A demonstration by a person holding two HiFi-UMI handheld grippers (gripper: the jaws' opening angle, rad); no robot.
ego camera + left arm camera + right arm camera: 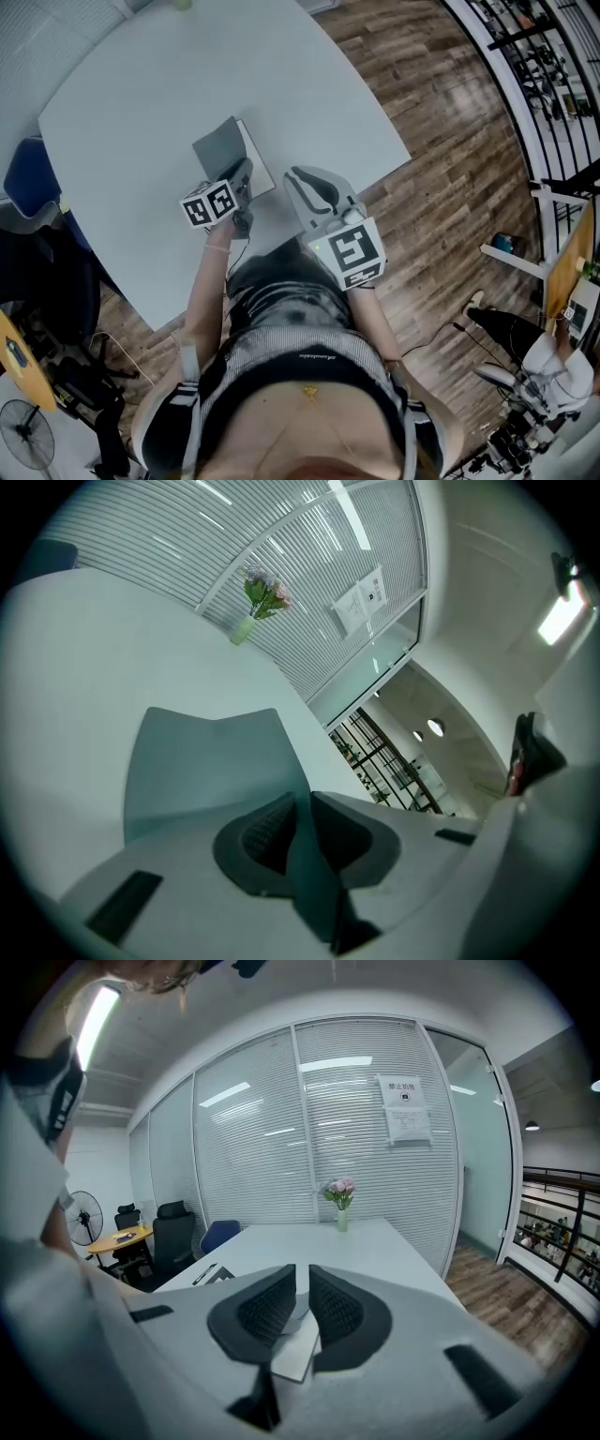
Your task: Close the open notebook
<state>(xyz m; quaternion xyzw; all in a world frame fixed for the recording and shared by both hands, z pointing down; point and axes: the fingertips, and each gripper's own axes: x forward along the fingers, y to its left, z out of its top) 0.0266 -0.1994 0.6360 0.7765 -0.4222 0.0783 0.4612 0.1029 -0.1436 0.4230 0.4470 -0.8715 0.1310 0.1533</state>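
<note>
A grey notebook (220, 148) lies on the white table (141, 84) with its cover raised steeply over the white pages. My left gripper (242, 173) is at the cover's near edge. In the left gripper view the grey cover (206, 761) runs up between the jaws of the left gripper (300, 822); the ribbed left pad (267, 827) stands a little off it, so the jaws are slightly open around it. My right gripper (298, 176) hovers just right of the notebook, shut and empty. Below the right gripper (302, 1302) a white page corner (298, 1354) shows.
A small vase of flowers (340, 1199) stands at the table's far end. A blue chair (28, 178) sits at the table's left side, with dark office chairs (173, 1227) beyond. A dark item (211, 1274) lies on the table left of the notebook. Wooden floor (450, 187) is to the right.
</note>
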